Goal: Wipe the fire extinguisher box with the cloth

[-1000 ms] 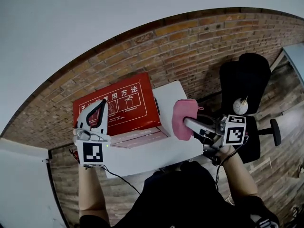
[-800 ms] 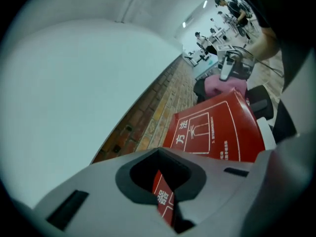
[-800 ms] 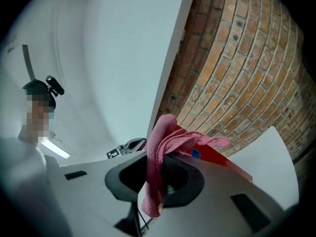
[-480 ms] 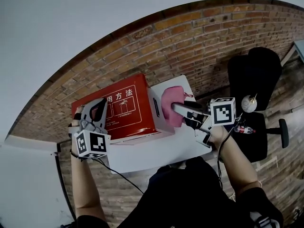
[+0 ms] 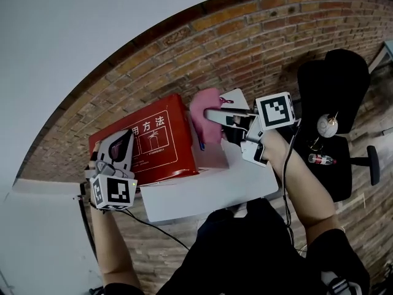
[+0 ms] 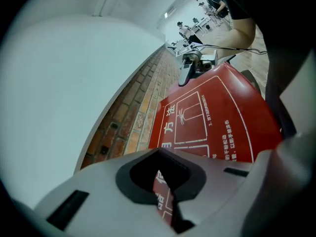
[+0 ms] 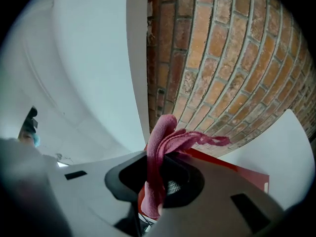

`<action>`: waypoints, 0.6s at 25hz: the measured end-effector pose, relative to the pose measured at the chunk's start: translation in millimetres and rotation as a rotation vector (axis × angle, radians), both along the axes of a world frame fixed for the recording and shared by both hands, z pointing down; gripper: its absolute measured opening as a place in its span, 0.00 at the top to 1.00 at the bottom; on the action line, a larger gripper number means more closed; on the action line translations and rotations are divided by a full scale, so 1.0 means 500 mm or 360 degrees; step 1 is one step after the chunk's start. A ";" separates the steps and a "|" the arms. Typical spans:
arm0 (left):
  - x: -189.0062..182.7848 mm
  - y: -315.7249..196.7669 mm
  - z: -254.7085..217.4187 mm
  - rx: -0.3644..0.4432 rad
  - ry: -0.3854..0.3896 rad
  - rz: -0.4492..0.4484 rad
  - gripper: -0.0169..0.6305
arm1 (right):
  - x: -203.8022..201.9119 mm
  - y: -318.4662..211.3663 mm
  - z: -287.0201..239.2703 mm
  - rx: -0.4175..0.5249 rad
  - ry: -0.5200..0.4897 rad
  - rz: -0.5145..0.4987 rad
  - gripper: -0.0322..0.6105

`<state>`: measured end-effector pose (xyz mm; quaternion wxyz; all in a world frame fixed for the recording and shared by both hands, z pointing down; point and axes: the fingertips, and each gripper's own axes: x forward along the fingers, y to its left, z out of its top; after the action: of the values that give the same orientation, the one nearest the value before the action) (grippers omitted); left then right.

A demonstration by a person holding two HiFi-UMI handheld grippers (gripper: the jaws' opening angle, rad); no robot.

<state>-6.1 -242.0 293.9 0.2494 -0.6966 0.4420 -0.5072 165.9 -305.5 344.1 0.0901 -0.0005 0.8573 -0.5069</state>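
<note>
The red fire extinguisher box [image 5: 150, 141] with white print lies on a white table [image 5: 209, 192] against the brick wall. My left gripper [image 5: 120, 145] is shut and empty, and it lies over the box's left end; the left gripper view has its closed jaws [image 6: 170, 206] just above the red lid [image 6: 217, 117]. My right gripper [image 5: 212, 117] is shut on a pink cloth [image 5: 204, 112], which hangs at the box's far right corner. In the right gripper view the cloth [image 7: 159, 152] bunches between the jaws [image 7: 158, 191], with a red strip of box [image 7: 237, 169] below.
The brick wall [image 5: 258, 48] rises right behind the box. A black office chair [image 5: 334, 82] stands at the right with a white round object [image 5: 327, 126] and a small bottle [image 5: 322, 159] on it. A black cable [image 5: 156, 229] hangs below the table's front edge.
My right gripper has carried the pink cloth leftward, from over the white table to the box's right end. My left gripper has settled lower over the box's left end.
</note>
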 end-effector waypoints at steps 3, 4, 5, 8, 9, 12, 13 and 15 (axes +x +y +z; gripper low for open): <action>0.000 -0.001 0.000 -0.0001 0.0000 -0.0001 0.95 | -0.028 -0.008 0.003 -0.0063 -0.0021 -0.0061 0.84; -0.001 -0.001 0.000 0.0000 -0.0001 -0.0001 0.95 | -0.037 -0.010 0.006 -0.0089 -0.0032 -0.0080 0.84; -0.001 -0.001 0.001 0.0000 -0.0001 -0.0001 0.95 | -0.045 -0.011 0.008 -0.0115 -0.0047 -0.0097 0.84; -0.001 -0.001 0.002 0.0000 0.0002 0.0001 0.95 | -0.062 -0.014 0.014 -0.0163 -0.0076 -0.0133 0.84; -0.001 -0.001 0.001 0.0001 0.0003 0.0002 0.95 | -0.067 -0.014 0.016 -0.0172 -0.0077 -0.0141 0.84; -0.002 0.000 0.001 0.0002 0.0008 -0.0001 0.95 | -0.081 -0.016 0.022 -0.0197 -0.0080 -0.0159 0.84; -0.003 0.000 0.002 0.0002 0.0012 -0.0005 0.95 | -0.085 -0.016 0.023 -0.0205 -0.0085 -0.0166 0.84; -0.001 0.000 0.002 -0.0005 0.0014 -0.0006 0.95 | -0.090 -0.017 0.029 -0.0227 -0.0097 -0.0177 0.84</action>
<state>-6.6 -242.2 295.1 0.2456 -0.6983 0.4435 -0.5053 120.7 -313.9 358.8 0.0876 0.0560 0.8146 -0.5707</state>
